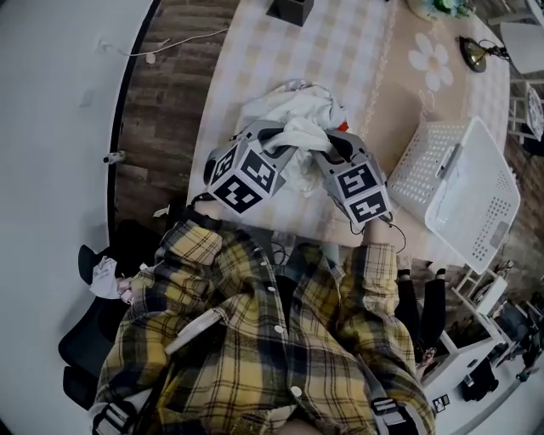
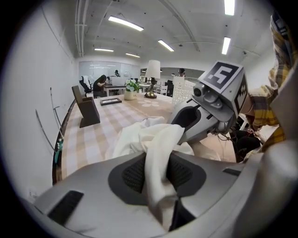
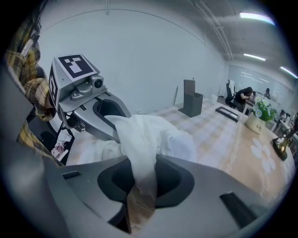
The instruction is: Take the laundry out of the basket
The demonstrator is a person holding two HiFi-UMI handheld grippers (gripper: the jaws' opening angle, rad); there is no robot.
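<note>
Left gripper jaws pinch a white fold of the laundry. Right gripper jaws pinch another fold of it. The pile lies on the checked tablecloth, near edge. That edge is hidden under the grippers and the plaid shirt. Basket is well apart, at the table's right edge; contents unreadable. Bare cloth beyond the pile. Wood floor left. Dark box is cut off at the top, lamp far right.
</note>
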